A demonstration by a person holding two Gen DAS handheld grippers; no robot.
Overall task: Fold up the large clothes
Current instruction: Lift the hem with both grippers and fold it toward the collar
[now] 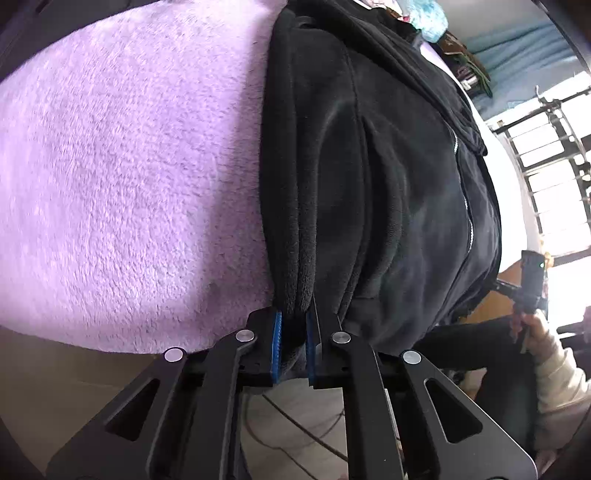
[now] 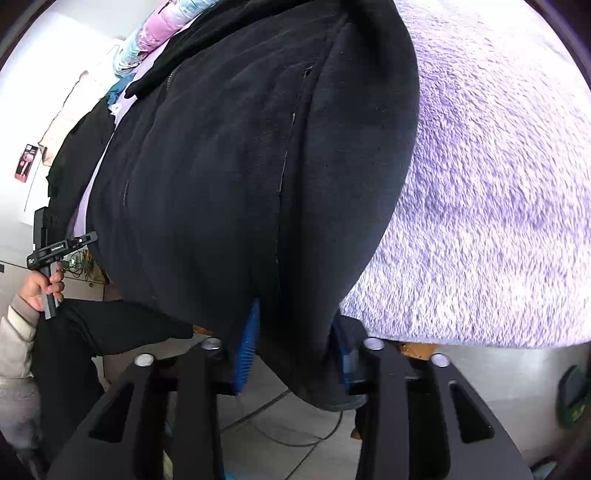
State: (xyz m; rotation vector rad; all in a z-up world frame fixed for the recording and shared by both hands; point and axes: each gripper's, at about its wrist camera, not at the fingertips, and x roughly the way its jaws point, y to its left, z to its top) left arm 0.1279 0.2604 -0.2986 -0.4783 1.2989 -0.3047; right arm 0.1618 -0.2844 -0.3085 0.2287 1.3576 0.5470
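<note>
Left wrist view: left gripper clamping the near hem of the black fleece jacket. Right wrist view: right gripper pinching a thicker hem fold. Jacket lying spread over the lilac blanket, hem overhanging its edge.

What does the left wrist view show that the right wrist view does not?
Only the left wrist view shows the left tool shut on the hem of the black fleece jacket, its zipper, and a window grille. Only the right wrist view shows the right tool gripping a thicker fold, and pink-and-blue clothes. Both show the jacket on the purple blanket.
</note>
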